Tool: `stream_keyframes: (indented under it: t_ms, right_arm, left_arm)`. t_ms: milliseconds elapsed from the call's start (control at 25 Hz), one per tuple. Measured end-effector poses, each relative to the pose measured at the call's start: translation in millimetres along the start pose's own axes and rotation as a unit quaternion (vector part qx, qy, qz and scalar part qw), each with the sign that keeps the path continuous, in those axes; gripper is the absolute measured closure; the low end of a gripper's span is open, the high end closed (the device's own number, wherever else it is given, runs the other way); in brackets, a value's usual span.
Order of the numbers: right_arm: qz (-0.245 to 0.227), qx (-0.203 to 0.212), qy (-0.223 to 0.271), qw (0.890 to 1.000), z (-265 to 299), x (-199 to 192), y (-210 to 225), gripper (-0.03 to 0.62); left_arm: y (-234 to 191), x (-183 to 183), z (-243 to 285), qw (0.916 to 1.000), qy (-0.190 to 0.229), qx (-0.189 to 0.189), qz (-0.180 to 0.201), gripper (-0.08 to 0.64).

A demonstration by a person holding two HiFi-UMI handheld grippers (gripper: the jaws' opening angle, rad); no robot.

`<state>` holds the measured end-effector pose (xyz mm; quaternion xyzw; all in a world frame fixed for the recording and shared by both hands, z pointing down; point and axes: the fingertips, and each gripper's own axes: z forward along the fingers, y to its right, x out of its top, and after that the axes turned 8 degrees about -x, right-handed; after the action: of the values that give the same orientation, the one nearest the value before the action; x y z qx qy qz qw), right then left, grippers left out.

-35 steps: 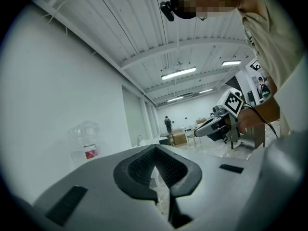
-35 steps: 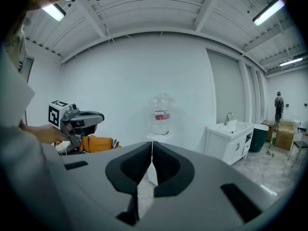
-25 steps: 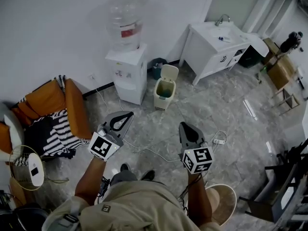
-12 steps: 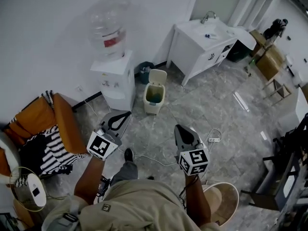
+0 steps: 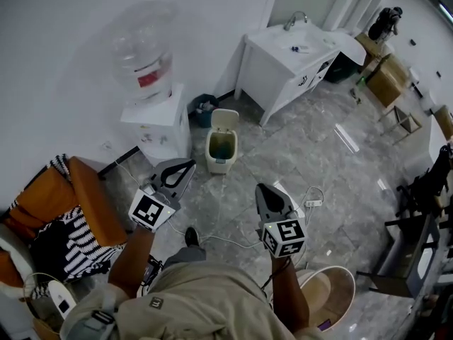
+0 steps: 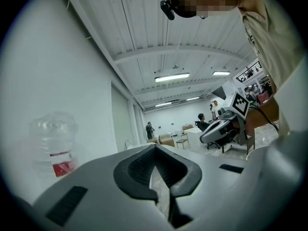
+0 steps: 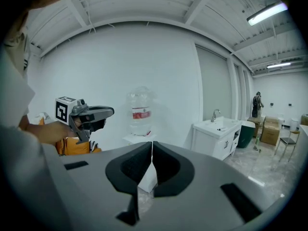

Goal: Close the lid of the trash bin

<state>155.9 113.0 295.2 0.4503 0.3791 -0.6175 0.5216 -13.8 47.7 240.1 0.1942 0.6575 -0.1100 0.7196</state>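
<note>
I hold both tools out level in front of me, and neither one carries anything. The left gripper (image 5: 187, 166) has its jaws pressed together with nothing between them, and the right gripper (image 5: 262, 188) is closed the same way, its pads meeting along a thin line. The trash bin (image 5: 220, 149) stands on the marble floor (image 5: 340, 183) ahead of both tools, well apart from them. It is just right of the line along which my left tool points, and ahead and to the left of my right tool. Its lid (image 5: 225, 119) stands upright at the back, so the bin is open. Left of the bin, beyond my left tool, is the water dispenser (image 5: 157, 122) with its bottle (image 5: 140, 52) on top. Further off, ahead of my right tool, is the white sink cabinet (image 5: 279, 59). A cable (image 5: 230, 241) runs across the floor below and between the two tools.
</note>
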Motion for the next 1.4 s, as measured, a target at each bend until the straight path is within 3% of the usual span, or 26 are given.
stream_keyframes:
  t_ms: [240,360,520,640,800,1120,1280,1400]
  right_arm:
    - [0.006,-0.015,-0.010,1.000,43,8,-7,0.566]
    - [0.004,-0.022,-0.012,1.000,64,15,-15,0.566]
    - [0.001,-0.029,-0.017,0.999,89,23,-26,0.566]
    - [-0.004,-0.033,-0.022,0.999,103,28,-34,0.566]
    - [-0.011,-0.036,-0.029,0.999,119,34,-38,0.566]
    - [-0.015,-0.029,-0.035,0.999,153,40,-31,0.566]
    - [-0.016,-0.013,-0.033,0.999,182,43,-26,0.566]
    - [-0.017,0.001,-0.030,0.999,206,46,-20,0.566]
  left_arm:
    - [-47,-13,9,0.9998,0.004,-0.019,0.008,0.546]
    - [-71,-17,9,0.9997,0.002,-0.022,-0.012,0.546]
    - [-103,-27,7,0.9991,0.022,-0.030,0.022,0.546]
    - [-118,-31,4,0.9992,0.016,-0.029,-0.021,0.546]
    - [-139,-39,5,0.9992,0.023,-0.031,-0.011,0.546]
    - [-159,-45,8,0.9992,0.020,-0.027,-0.022,0.546]
    - [-175,-53,8,0.9997,0.013,-0.017,0.014,0.546]
    - [-190,-57,8,0.9999,0.003,0.000,0.014,0.546]
